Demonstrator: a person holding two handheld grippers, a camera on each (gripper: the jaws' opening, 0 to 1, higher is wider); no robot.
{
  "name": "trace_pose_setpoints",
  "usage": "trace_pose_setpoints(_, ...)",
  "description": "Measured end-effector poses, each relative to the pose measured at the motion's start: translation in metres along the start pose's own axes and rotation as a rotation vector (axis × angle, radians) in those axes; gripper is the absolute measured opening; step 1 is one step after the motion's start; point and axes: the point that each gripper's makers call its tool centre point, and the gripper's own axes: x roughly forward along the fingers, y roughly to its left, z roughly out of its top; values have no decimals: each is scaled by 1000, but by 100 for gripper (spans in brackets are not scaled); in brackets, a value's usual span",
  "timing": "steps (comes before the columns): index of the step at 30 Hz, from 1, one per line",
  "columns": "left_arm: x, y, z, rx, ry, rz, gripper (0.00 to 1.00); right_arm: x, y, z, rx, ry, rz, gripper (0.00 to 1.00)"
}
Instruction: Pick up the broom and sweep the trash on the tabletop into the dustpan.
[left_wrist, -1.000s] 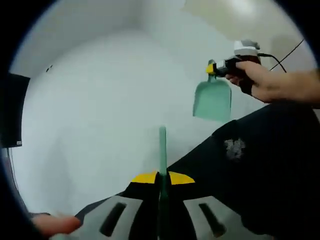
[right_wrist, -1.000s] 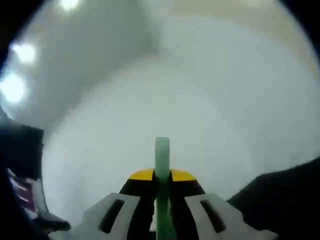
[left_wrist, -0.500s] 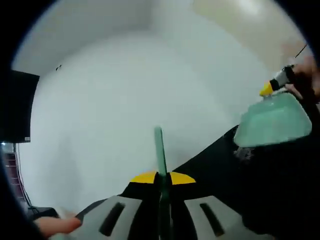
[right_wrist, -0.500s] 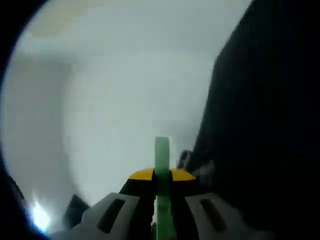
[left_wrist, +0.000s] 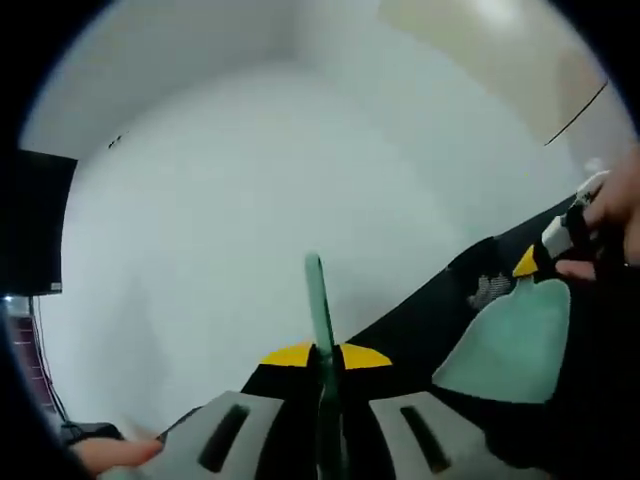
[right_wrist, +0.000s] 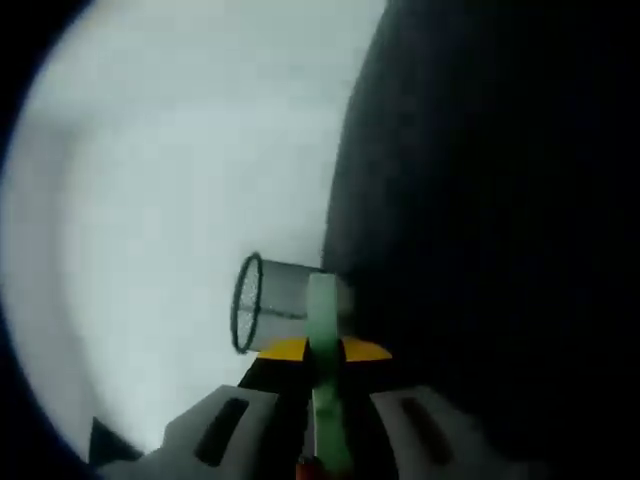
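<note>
Broom handle (left_wrist: 318, 300) clamped in left gripper (left_wrist: 320, 365), broad pale open surface ahead, dustpan (left_wrist: 505, 345) at right, its green handle (right_wrist: 322, 330) clamped in right gripper (right_wrist: 320, 365), hand (left_wrist: 615, 215) near right edge, mesh bin (right_wrist: 262, 302) just beyond right gripper, dark clothing (right_wrist: 500, 200) alongside.

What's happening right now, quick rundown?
Left gripper shut on broom handle. Right gripper shut on dustpan. Mesh bin ahead.
</note>
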Motion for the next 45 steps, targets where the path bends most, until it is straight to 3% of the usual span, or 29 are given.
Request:
trace_pose_setpoints(3,0,-3,0,24,0,-7,6,-13,0,-24,37,146,12,13)
trace_pose_setpoints(5,0,-5,0,30,0,-10,6,-25,-2,-29,-14,187,-1,13)
trace_pose_setpoints(8,1,-6,0,34,1,-13,6,-40,6,-30,18,213,31,23)
trace_pose_setpoints(12,0,-7,0,61,3,-15,6,-42,11,-15,22,221,69,40)
trace_pose_setpoints(15,0,-6,-1,64,4,-22,6,-46,2,25,11,145,63,42)
trace_pose_setpoints(17,-1,-6,-1,26,2,-31,6,-45,-6,56,-62,129,36,42)
trace_pose_setpoints(18,0,-10,-1,-1,5,-57,5,-40,1,86,-97,62,77,40)
trace_pose_setpoints(21,-1,-28,-2,-32,48,-157,4,-32,19,136,-107,-52,192,30)
trace_pose_setpoints(23,-3,-45,-5,-10,110,-266,5,-27,37,157,-125,-87,314,24)
trace_pose_setpoints(26,-4,-50,-6,-40,179,-332,6,-17,40,171,-193,-112,365,24)
trace_pose_setpoints(28,-3,-39,-5,-90,176,-338,6,-10,34,171,-199,-99,380,24)
trace_pose_setpoints(31,-6,-9,-4,-290,165,-326,6,-3,18,167,-211,-67,379,24)
trace_pose_setpoints(34,-11,20,-10,-409,157,-353,5,-8,30,167,-204,-69,440,24)
trace_pose_setpoints(36,-16,27,-13,-457,151,-434,5,-3,23,159,-208,-30,400,24)
trace_pose_setpoints(38,-19,38,-15,-559,157,-491,6,0,21,156,-196,-9,390,24)
trace_pose_setpoints(41,-18,53,-20,-599,116,-580,6,-1,19,158,-198,-23,386,24)
trace_pose_setpoints(43,-19,51,-17,-627,58,-723,7,0,19,159,-196,-25,387,24)
trace_pose_setpoints(45,-16,50,-19,-592,32,-802,9,-11,28,153,-195,-21,388,24)
